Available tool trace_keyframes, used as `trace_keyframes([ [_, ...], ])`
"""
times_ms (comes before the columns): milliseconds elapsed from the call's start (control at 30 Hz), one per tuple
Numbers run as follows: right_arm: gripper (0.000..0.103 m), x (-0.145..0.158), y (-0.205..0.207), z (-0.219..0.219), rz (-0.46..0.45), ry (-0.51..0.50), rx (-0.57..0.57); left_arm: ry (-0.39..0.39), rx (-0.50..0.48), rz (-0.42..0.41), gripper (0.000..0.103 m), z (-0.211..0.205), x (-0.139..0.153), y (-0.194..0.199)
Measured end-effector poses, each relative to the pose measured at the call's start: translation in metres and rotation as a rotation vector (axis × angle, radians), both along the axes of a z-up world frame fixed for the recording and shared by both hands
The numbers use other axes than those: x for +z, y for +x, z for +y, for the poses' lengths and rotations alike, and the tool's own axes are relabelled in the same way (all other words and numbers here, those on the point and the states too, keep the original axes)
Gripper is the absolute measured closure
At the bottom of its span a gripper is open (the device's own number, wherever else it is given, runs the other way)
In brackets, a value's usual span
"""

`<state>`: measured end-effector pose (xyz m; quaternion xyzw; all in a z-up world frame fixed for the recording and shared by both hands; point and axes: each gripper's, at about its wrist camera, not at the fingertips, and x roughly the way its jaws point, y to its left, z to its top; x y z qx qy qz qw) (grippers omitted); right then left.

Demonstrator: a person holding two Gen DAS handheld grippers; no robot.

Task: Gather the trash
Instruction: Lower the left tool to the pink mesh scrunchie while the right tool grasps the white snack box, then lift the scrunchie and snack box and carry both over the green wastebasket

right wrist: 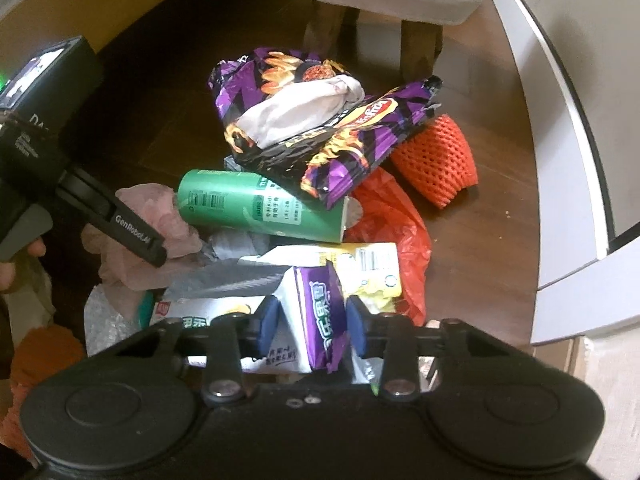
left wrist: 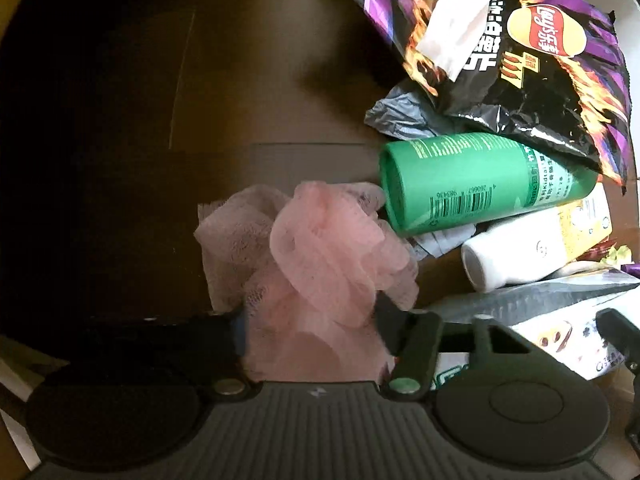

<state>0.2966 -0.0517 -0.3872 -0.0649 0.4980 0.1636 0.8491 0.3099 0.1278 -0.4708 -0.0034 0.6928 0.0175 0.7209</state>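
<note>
A pile of trash lies on the dark wooden floor. In the left wrist view my left gripper [left wrist: 312,320] is shut on a pink mesh puff [left wrist: 320,256], right beside a green can [left wrist: 476,184] lying on its side. A purple chip bag [left wrist: 532,60] with a white crumpled tissue [left wrist: 456,20] on it lies beyond, and a white bottle [left wrist: 516,252] lies to the right. In the right wrist view my right gripper [right wrist: 312,324] is shut on a purple and white wrapper [right wrist: 320,316]. The left gripper [right wrist: 136,236] shows at the left there, on the pink puff [right wrist: 168,216].
An orange foam net [right wrist: 436,160] and a red plastic bag [right wrist: 396,220] lie at the right of the pile. A yellow and white carton [right wrist: 360,268] lies in front. A stool's legs [right wrist: 416,48] stand behind, a white cabinet [right wrist: 580,120] at the right.
</note>
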Motion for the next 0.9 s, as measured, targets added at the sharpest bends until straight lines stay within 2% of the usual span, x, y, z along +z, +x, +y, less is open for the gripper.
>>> trace_keyframes([
  [33, 0.071, 0.002, -0.002, -0.001, -0.01, -0.005, 0.003, -0.002, -0.001, -0.001, 0.062, 0.0, 0.0, 0.0],
  [133, 0.075, 0.008, -0.006, -0.001, -0.032, -0.024, 0.015, 0.008, -0.016, -0.013, 0.07, 0.0, 0.003, -0.001],
  [233, 0.079, 0.019, -0.013, -0.004, -0.042, -0.026, 0.017, 0.006, -0.014, -0.009, 0.075, -0.002, 0.014, -0.001],
  [467, 0.081, 0.059, -0.033, -0.025, -0.1, 0.009, -0.023, 0.067, -0.034, -0.023, 0.079, -0.009, 0.056, -0.003],
  [667, 0.081, 0.101, -0.062, -0.048, -0.155, 0.061, -0.066, 0.083, -0.031, -0.081, 0.079, -0.03, 0.124, -0.013],
  [900, 0.081, 0.163, -0.101, -0.08, -0.25, 0.117, -0.055, 0.044, 0.033, -0.233, 0.079, -0.054, 0.236, -0.043],
])
